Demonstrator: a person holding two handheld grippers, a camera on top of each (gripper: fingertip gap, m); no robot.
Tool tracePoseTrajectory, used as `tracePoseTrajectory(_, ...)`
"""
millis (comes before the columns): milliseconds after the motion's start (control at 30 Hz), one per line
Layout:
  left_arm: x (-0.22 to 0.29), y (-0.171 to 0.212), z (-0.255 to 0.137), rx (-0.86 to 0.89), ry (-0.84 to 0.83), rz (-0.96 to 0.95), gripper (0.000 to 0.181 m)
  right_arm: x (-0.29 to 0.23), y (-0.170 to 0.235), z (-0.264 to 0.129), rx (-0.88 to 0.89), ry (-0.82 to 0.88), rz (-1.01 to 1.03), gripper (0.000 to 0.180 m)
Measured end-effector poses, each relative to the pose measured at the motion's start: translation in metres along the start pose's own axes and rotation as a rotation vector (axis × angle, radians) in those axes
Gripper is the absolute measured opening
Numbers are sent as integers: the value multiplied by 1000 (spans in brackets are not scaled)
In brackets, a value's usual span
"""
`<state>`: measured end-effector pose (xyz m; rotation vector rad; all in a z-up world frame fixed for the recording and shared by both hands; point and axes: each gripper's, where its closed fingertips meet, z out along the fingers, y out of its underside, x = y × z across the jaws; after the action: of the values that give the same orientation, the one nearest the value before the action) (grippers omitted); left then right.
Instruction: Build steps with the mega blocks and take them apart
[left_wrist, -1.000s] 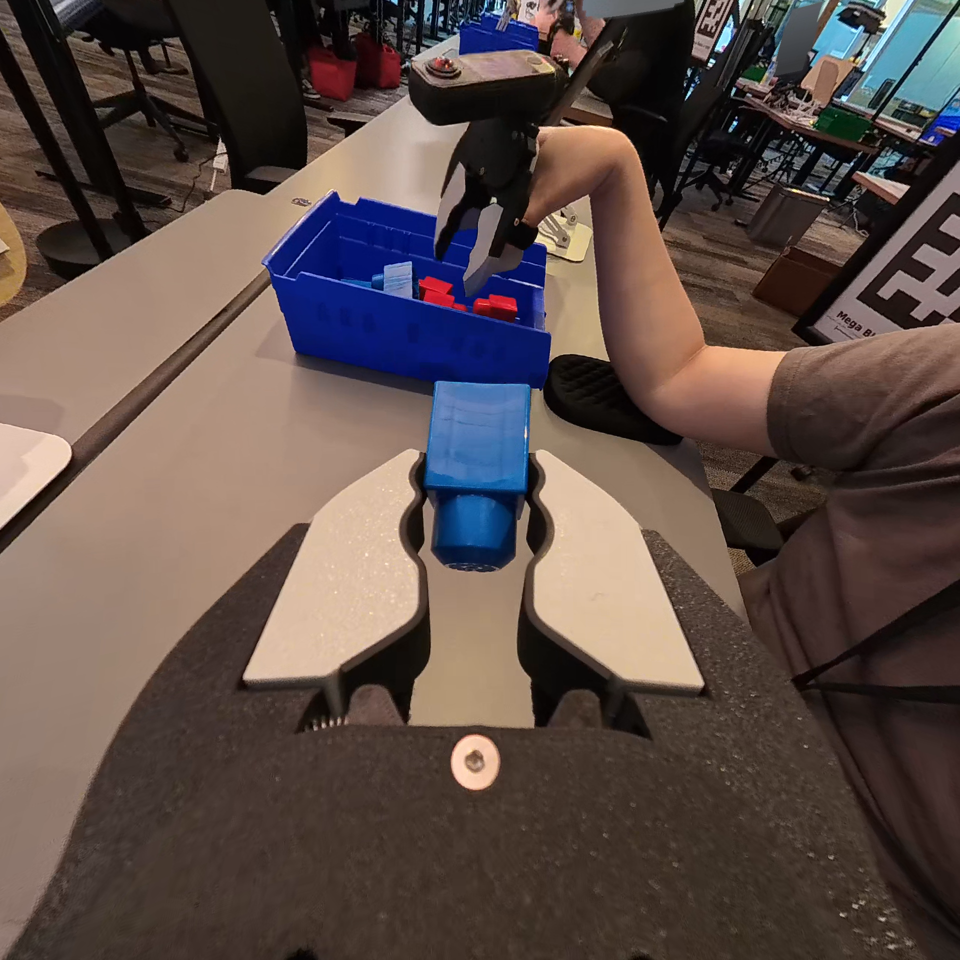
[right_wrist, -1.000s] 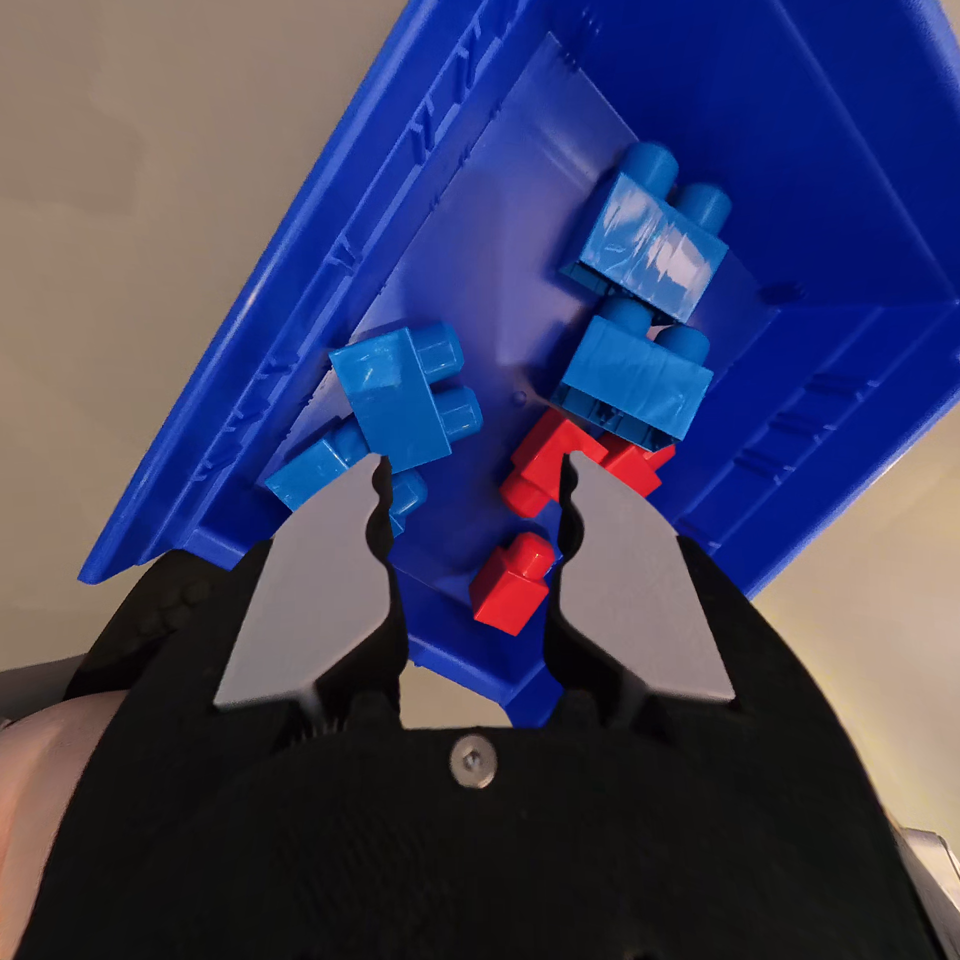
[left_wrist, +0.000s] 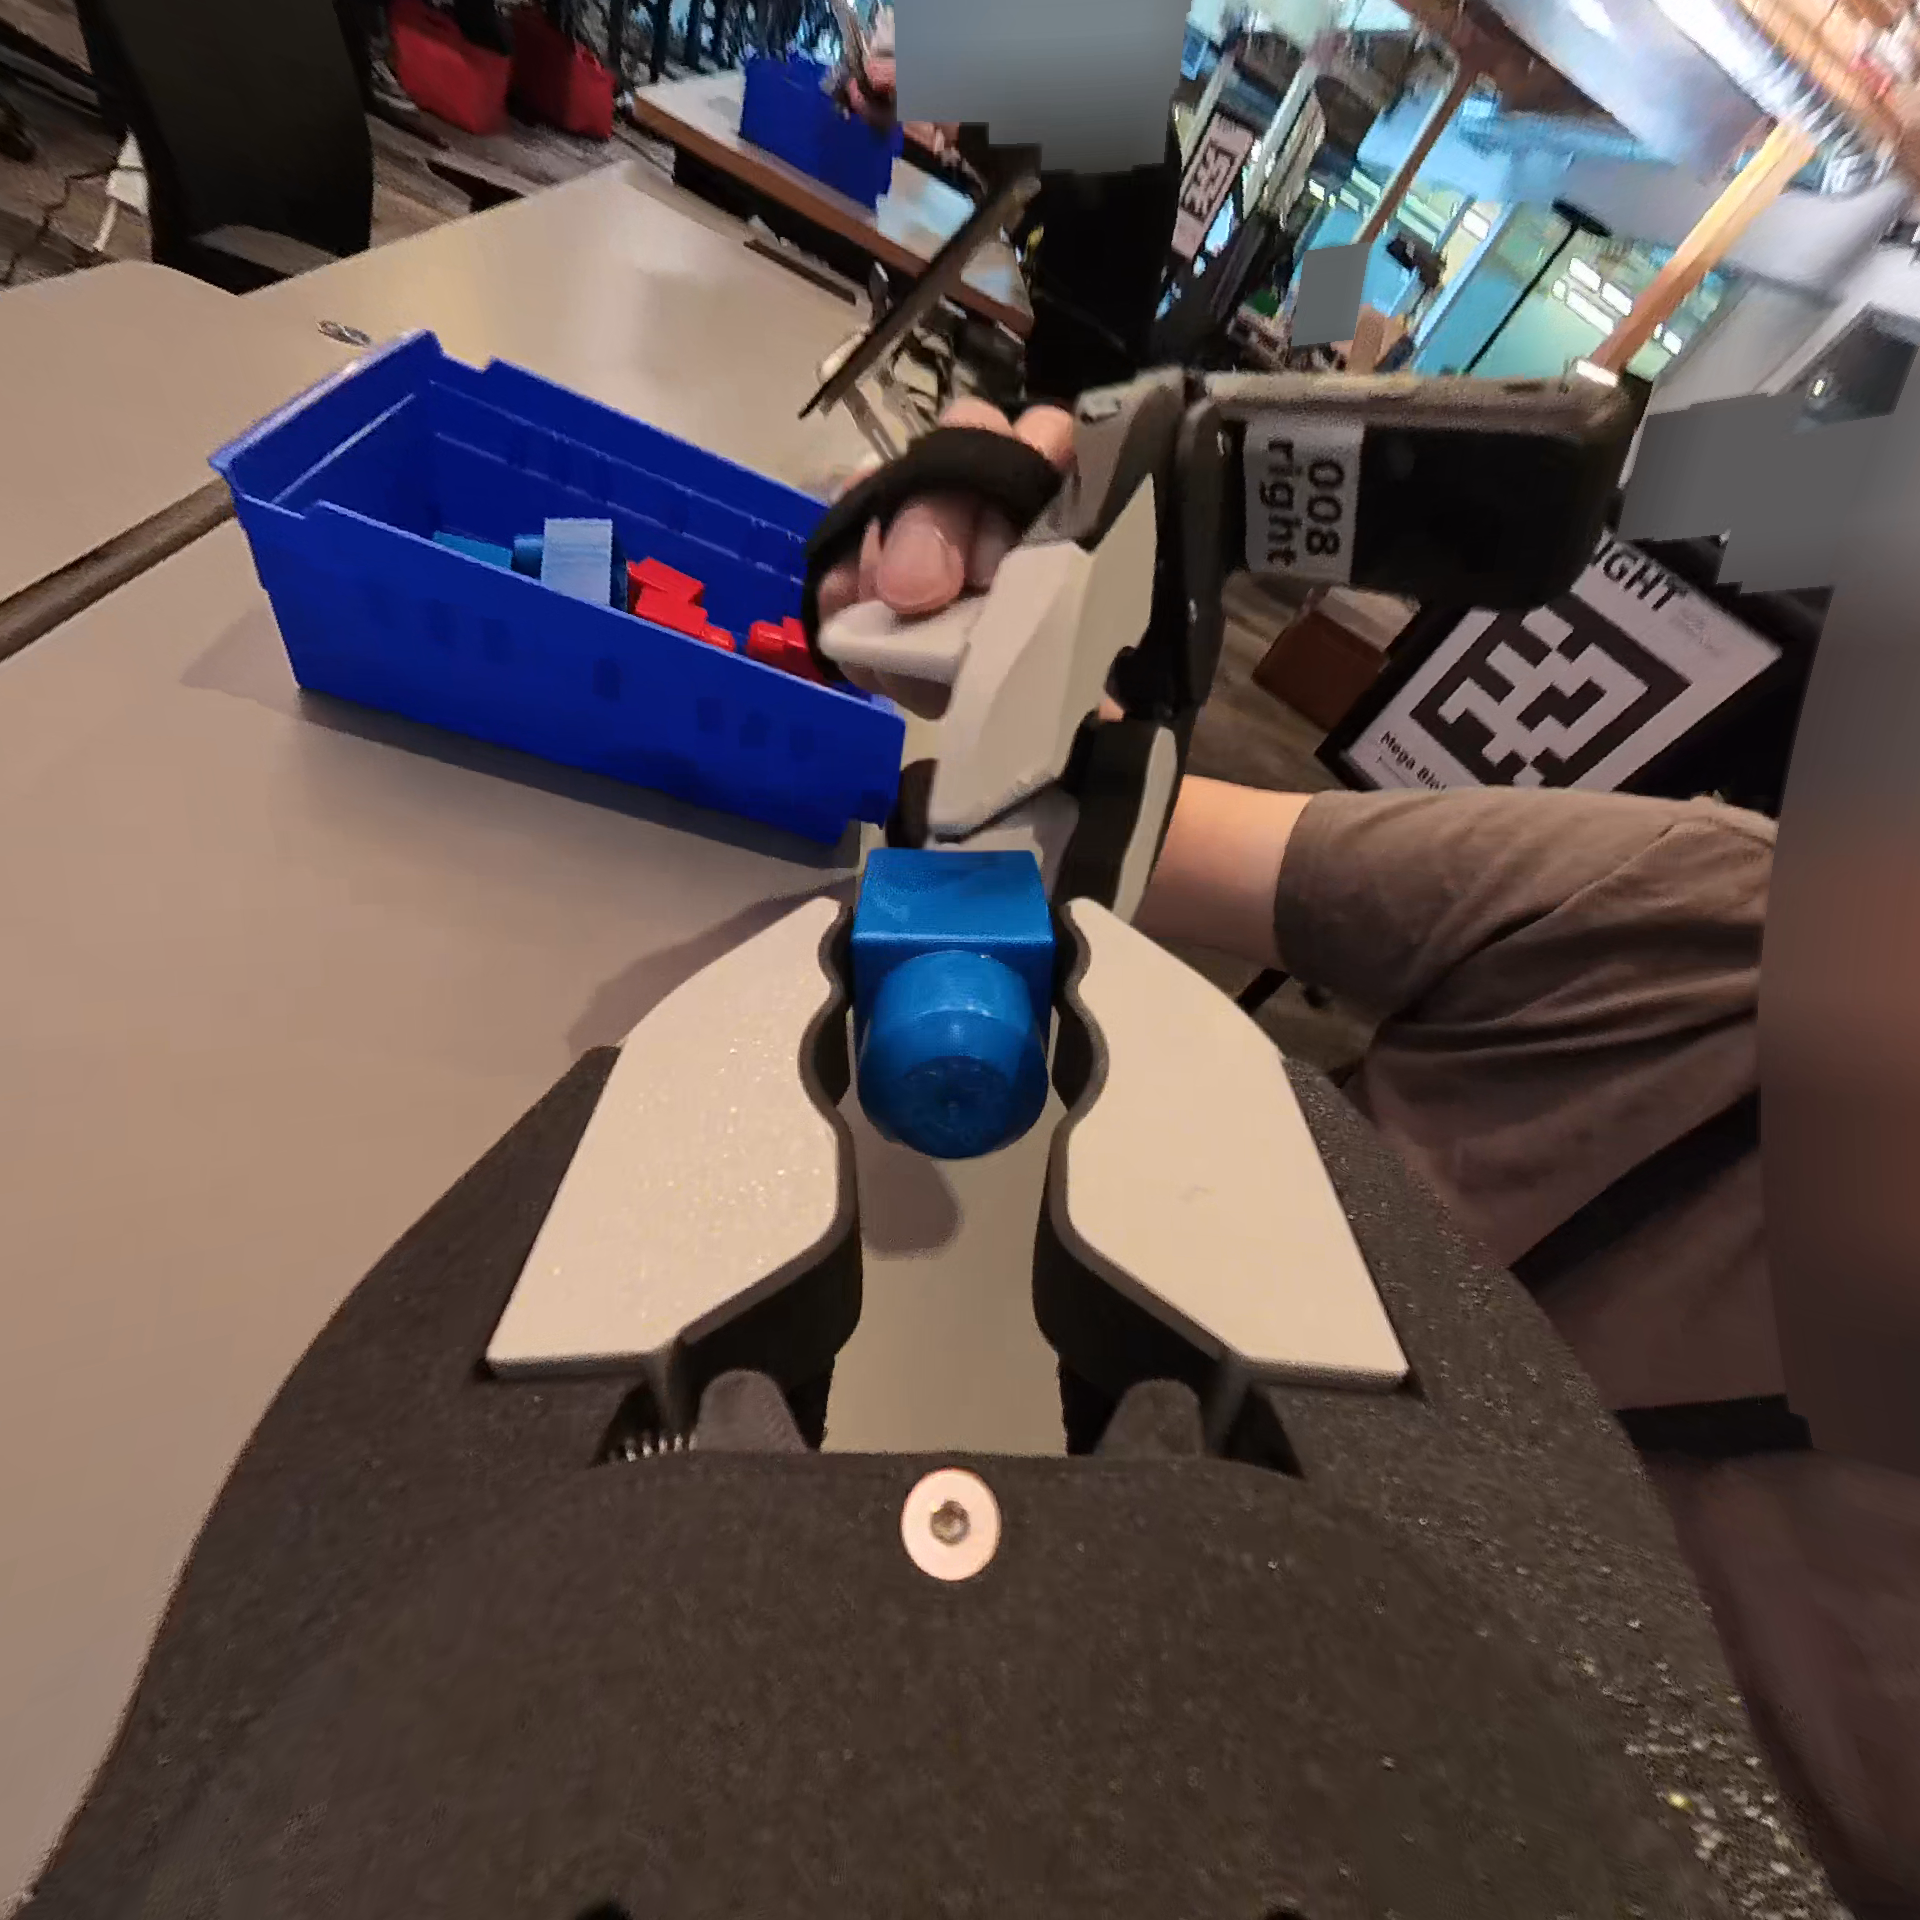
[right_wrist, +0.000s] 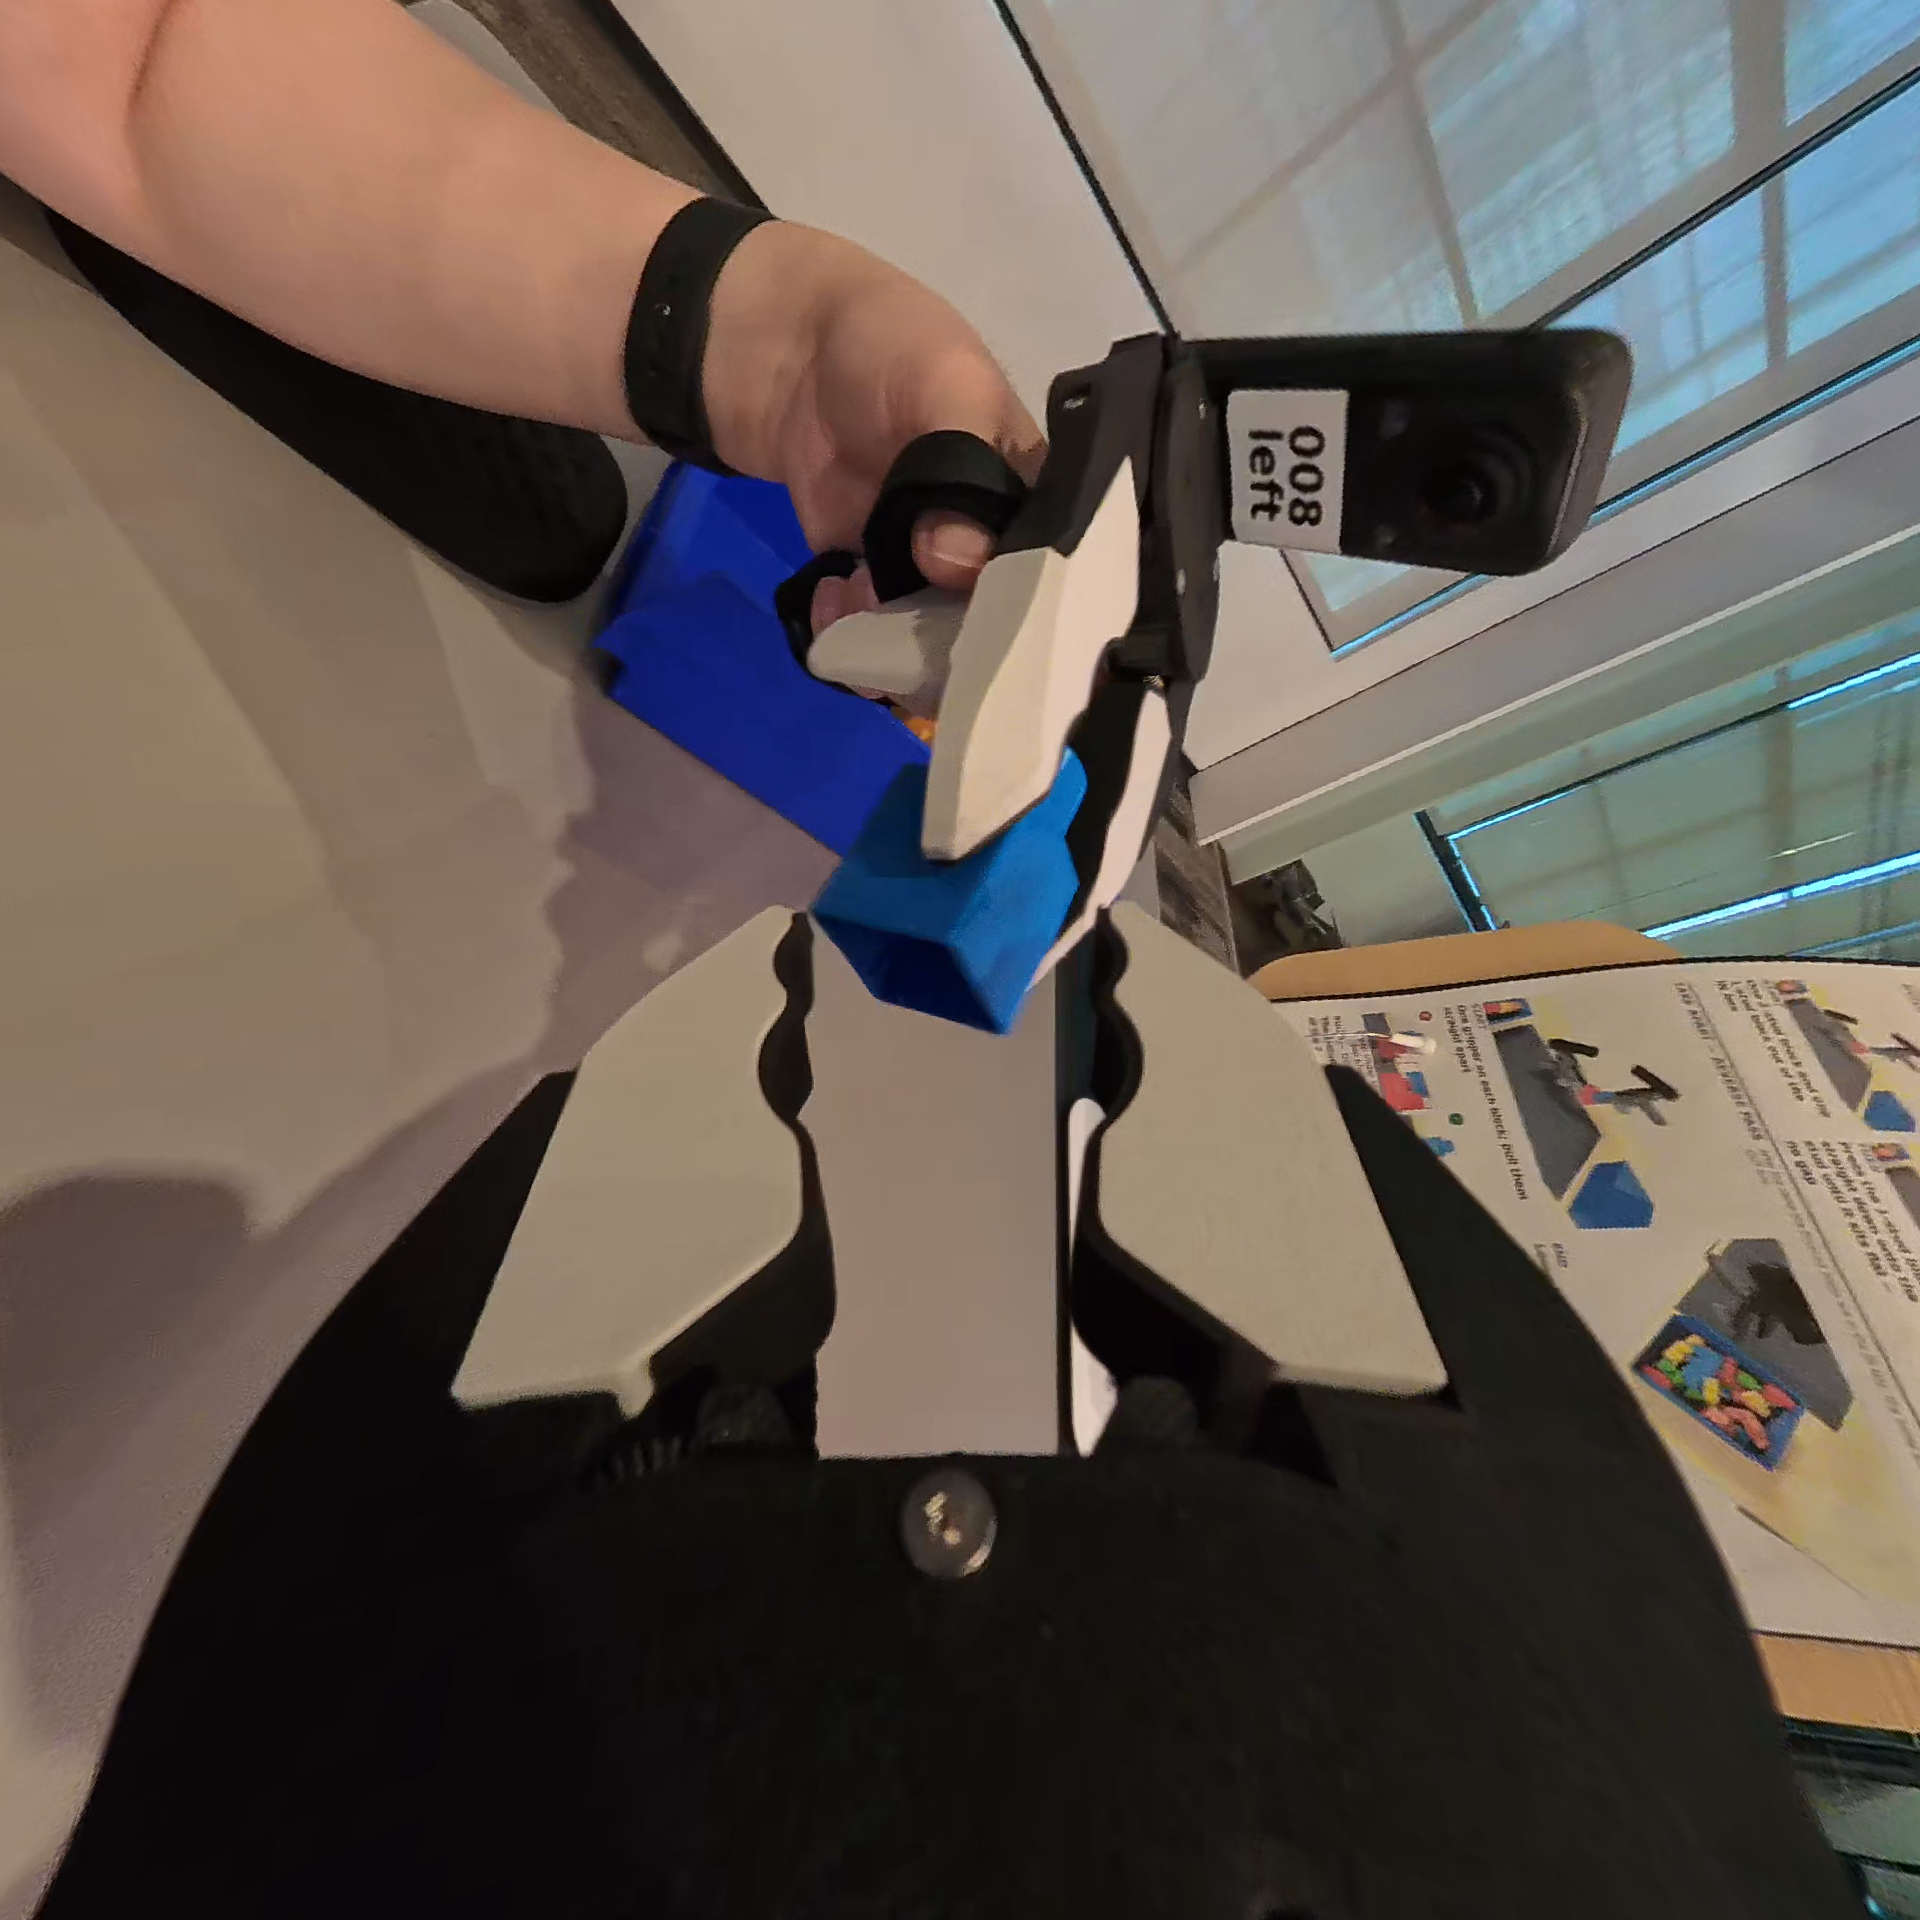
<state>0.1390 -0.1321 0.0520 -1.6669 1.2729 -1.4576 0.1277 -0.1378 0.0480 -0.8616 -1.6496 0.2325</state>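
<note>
Left gripper (left_wrist: 951, 925) clamped on a glossy blue block (left_wrist: 948, 1003), round stud toward the camera, held above the grey table (left_wrist: 312, 987). Only from the right wrist: block's hollow square underside, plus right gripper (right_wrist: 951, 940) spread apart, empty, facing it. Only from the left: blue bin (left_wrist: 540, 665) holding red and blue blocks.

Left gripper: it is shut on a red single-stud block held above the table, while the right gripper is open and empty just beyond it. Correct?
Not quite: the block is blue, not red. The left wrist view shows the left gripper shut on a blue single-stud block above the table; the right wrist view shows the right gripper open and empty.
</note>
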Motion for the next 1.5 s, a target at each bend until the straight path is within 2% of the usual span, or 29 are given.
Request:
tracePoseTrajectory(100, -1, -4, -4, 36, 25, -33, 36, -2, -4, 2, 23, -9, 8, 55)
tracePoseTrajectory(233, 7, -13, -5, 104, 100, -93, 36, 6, -9, 6, 48, 89, -24, 55)
tracePoseTrajectory(267, 10, -14, -4, 111, 127, -104, 36, 10, -11, 7, 60, 124, -33, 53)
tracePoseTrajectory(333, 13, -18, -5, 134, 151, -115, 36, 17, -14, 5, 67, 199, -83, 37)
tracePoseTrajectory(400, 13, -16, -8, 100, 113, -53, 36, 21, -14, 0, 31, 221, -105, 36)
tracePoseTrajectory(500, -6, -12, -34, 4, -129, 95, 59, 40, -6, -25, -35, 236, -46, 36)
tracePoseTrajectory(600, -41, -10, -103, -81, -544, 241, 56, 63, 59, -80, -278, 177, 297, 36)
tracePoseTrajectory(667, -71, -1, -170, -164, -900, 267, 54, 60, 125, -127, -446, 139, 594, 36)
tracePoseTrajectory(733, -91, 20, -235, -275, -1194, 232, 48, 51, 205, -180, -672, 227, 835, 36)
tracePoseTrajectory(800, -102, 50, -274, -385, -1296, 123, 49, 24, 278, -239, -973, 325, 1028, 37)
tracePoseTrajectory(867, -113, 70, -289, -392, -1277, 31, 54, -13, 318, -276, -1144, 313, 1203, 37)
tracePoseTrajectory(967, -123, 77, -278, -313, -1135, 10, 51, -44, 339, -296, -1187, 294, 1361, 38)
tracePoseTrajectory(1067, -129, 84, -258, -312, -1028, -36, 50, -41, 340, -298, -1141, 332, 1387, 39)
tracePoseTrajectory(1100, -134, 88, -255, -338, -1041, -59, 50, -35, 339, -299, -1136, 362, 1374, 39)
tracePoseTrajectory(1167, -143, 100, -248, -414, -1062, -124, 52, -21, 337, -302, -1139, 431, 1322, 51)
tracePoseTrajectory(1300, -161, 119, -234, -565, -1145, -226, 59, -6, 328, -305, -1169, 487, 1229, 54)
tracePoseTrajectory(1433, -177, 127, -223, -617, -1209, -268, 53, -3, 326, -304, -1206, 481, 1178, 54)
tracePoseTrajectory(1500, -179, 136, -225, -688, -1237, -285, 44, -4, 326, -301, -1206, 467, 1178, 53)
